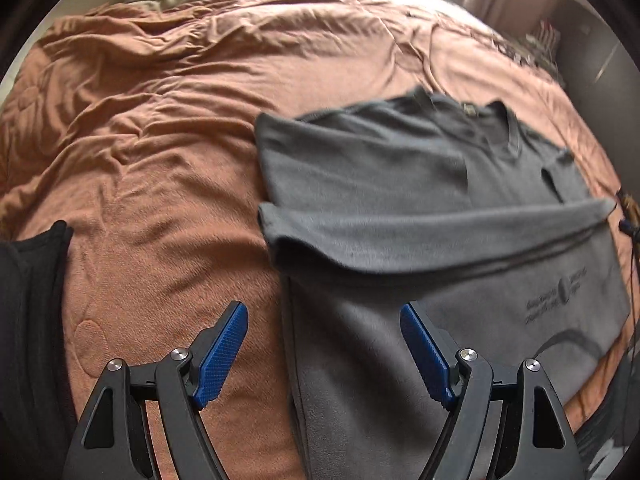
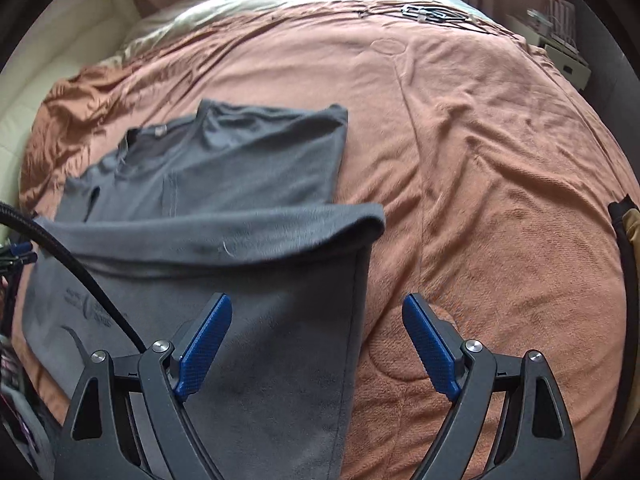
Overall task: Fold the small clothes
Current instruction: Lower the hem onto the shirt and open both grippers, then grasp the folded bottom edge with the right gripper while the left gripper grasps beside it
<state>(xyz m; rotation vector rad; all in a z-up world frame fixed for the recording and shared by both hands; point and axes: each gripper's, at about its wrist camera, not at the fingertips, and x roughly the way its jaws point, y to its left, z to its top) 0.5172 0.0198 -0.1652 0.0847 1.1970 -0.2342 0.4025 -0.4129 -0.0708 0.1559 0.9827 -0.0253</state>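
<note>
Left gripper [image 1: 324,356]: jaws stand wide apart, nothing between the blue pads [image 1: 222,356]. Directly below it runs the left edge of the grey shirt [image 1: 400,208]; one finger hangs over bare blanket [image 1: 160,152], the other over the cloth. A black sleeve [image 1: 28,300] shows at the gripper's left.

Right gripper [image 2: 318,350]: jaws likewise wide apart and empty, blue pads [image 2: 204,352] clear of the fabric. The shirt's [image 2: 240,168] right edge passes beneath it, its left finger over the cloth and its right finger over blanket [image 2: 480,160]. A black cable [image 2: 80,276] crosses the shirt to the left of this gripper.

Shirt: lies flat on the orange-brown blanket, between and ahead of both grippers. Just ahead of the fingers the near part shows dark print. Beyond that, a thick fold runs crosswise, lying loosely rolled. Farther still are the collar and a sleeve folded inward.

Beyond the shirt: rumpled blanket, then pale bedding [image 2: 208,8] at the far end
</note>
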